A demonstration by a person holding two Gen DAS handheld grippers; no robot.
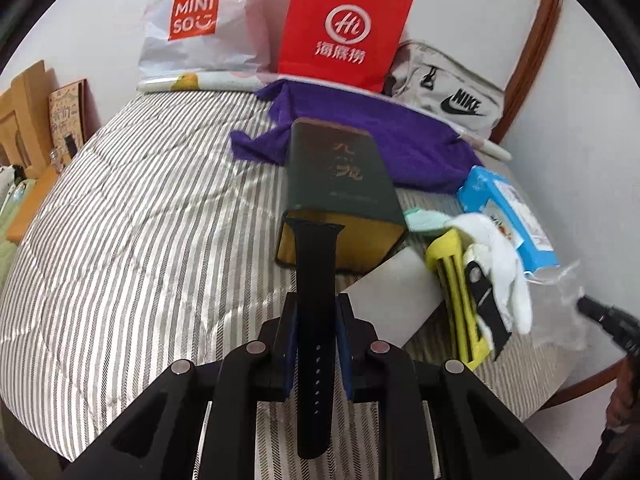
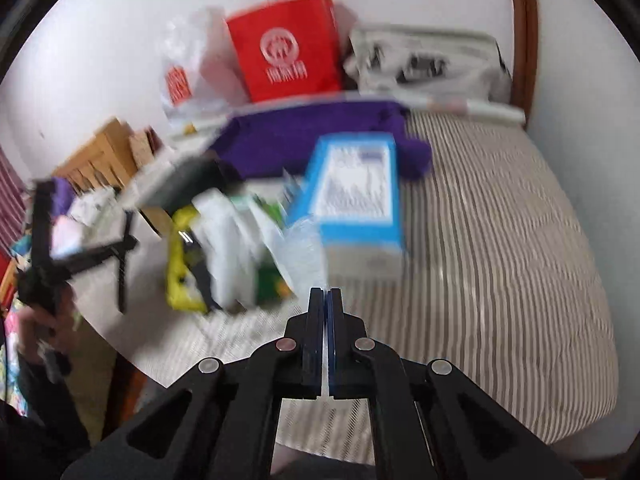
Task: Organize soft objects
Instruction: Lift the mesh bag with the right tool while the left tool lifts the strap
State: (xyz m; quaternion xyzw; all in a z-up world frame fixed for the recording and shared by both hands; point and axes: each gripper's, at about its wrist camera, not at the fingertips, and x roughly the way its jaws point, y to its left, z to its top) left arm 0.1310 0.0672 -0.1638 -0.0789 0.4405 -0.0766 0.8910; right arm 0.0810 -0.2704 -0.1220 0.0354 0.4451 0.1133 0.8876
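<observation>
Above a striped bed, the left gripper pinches a black watch strap between narrow fingers. Over the bed's clutter, the right gripper has its fingers pressed together, holding nothing. Gripped mid-length, the limp strap could slide out if tilted. A dark green box lies directly ahead, blocking the way; a purple cloth, blue box and yellow holder crowd nearby.
</observation>
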